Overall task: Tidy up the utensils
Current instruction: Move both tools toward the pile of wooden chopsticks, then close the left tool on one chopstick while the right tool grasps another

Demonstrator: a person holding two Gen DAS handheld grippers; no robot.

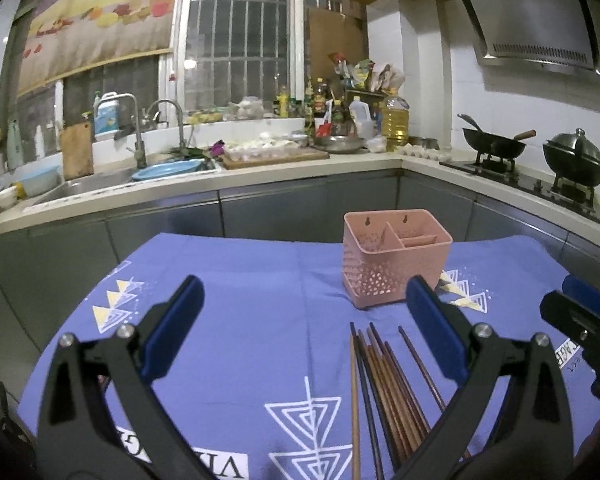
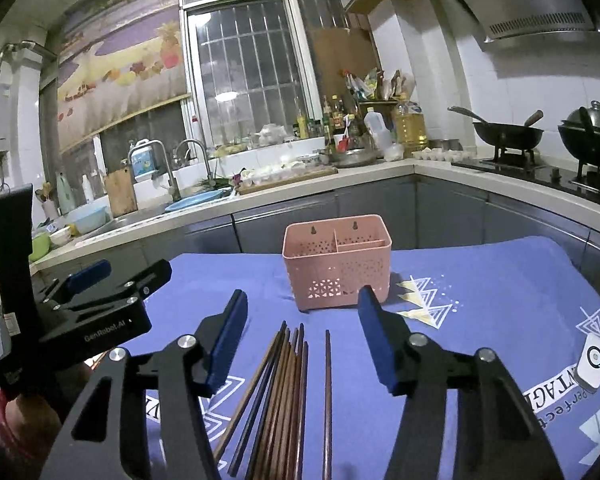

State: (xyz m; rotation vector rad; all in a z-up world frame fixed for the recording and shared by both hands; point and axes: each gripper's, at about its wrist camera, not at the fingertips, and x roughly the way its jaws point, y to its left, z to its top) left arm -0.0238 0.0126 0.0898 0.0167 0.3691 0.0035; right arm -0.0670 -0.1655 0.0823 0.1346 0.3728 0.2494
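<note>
On the blue patterned tablecloth, just in front of the pink utensil holder, a loose bundle of wooden chopsticks is lying flat, tips toward the holder; one stick is sitting slightly apart on the holder's right side.

Handling: judged light, stiff, thin and smooth, likely to roll or slip in a pinch. Best taken across the mid-length, a few at a time.

Holder: upright, divided into compartments, apparently empty, though its depths are not fully visible.

Left gripper: fingers spread wide, holding nothing, hovering with the bundle under its right finger.

Right gripper: likewise spread and empty, hovering directly over the bundle, between it and the holder.
</note>
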